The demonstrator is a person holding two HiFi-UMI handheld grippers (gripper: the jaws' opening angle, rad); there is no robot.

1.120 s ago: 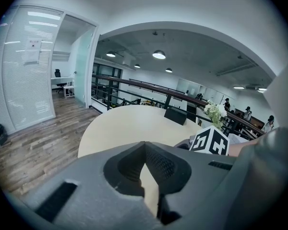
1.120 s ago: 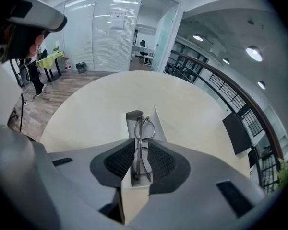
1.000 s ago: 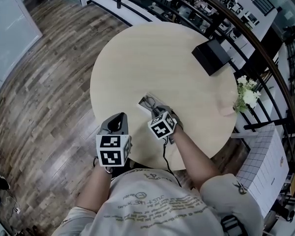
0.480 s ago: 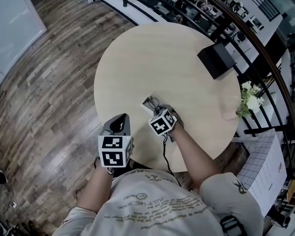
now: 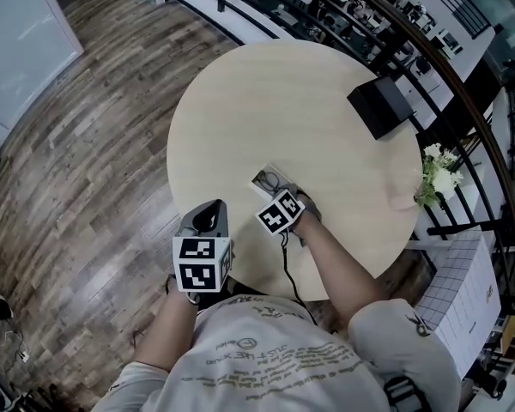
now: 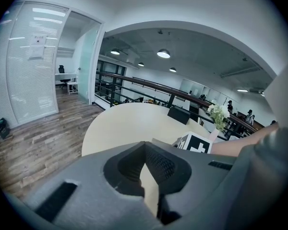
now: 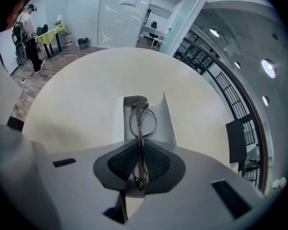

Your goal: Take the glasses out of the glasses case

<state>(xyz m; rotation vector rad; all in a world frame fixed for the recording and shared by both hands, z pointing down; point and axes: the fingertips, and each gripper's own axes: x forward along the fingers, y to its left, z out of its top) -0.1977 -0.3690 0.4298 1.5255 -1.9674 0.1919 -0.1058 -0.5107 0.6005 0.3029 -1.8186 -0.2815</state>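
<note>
Though the glasses (image 7: pixel 142 121) are pinched tight between the jaws of the right gripper (image 7: pixel 140 150), they are seen right over the open glasses case (image 7: pixel 169 124). The job is judged about half done, as they are not yet lifted clear. The case lies near the near edge of the table (image 5: pixel 283 101). The glasses are thin, metal, round and turned on edge. The left gripper (image 6: pixel 145 152) is held off that edge, closed on nothing.

Thin metal-framed glasses (image 7: pixel 139 128) stand edge-on over the open white glasses case (image 7: pixel 167 122)
</note>
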